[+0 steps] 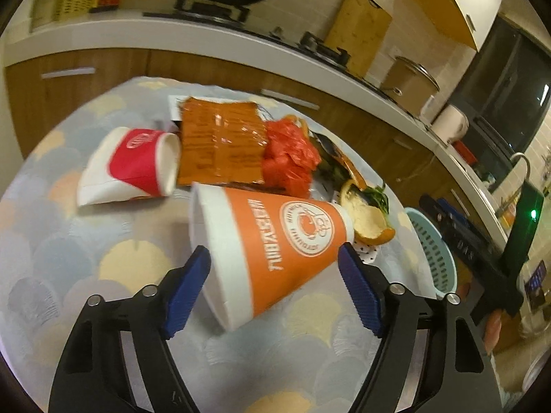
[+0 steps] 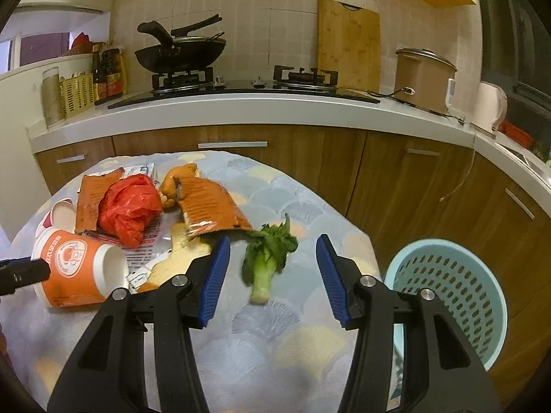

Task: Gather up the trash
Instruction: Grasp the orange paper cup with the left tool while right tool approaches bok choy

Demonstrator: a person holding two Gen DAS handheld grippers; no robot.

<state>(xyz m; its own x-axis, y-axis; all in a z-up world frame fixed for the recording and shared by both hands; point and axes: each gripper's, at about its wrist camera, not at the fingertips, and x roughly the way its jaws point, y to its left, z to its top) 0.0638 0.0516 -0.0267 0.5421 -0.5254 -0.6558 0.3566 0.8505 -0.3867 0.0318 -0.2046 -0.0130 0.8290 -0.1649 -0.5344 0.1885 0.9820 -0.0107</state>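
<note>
An orange paper cup [image 1: 275, 247] lies on its side on the round table; it also shows in the right wrist view [image 2: 77, 270]. My left gripper [image 1: 275, 289] is open with its blue pads on either side of the cup, not touching it. A red and white cup [image 1: 134, 165] lies behind. Orange wrappers [image 1: 220, 144], a red plastic bag [image 1: 289, 155] and orange peel [image 1: 370, 222] lie in a heap. A green vegetable stalk [image 2: 267, 263] lies between the pads of my open right gripper [image 2: 272, 278]. A light blue basket [image 2: 451, 296] stands to the right, below the table.
The table [image 2: 292, 344] has a patterned cloth. Behind it run wooden cabinets [image 2: 310, 158] and a white counter with a wok [image 2: 180, 50], a cutting board [image 2: 347, 41] and a brown cooker [image 2: 423, 75]. The right gripper's body [image 1: 482, 241] shows at the left view's right side.
</note>
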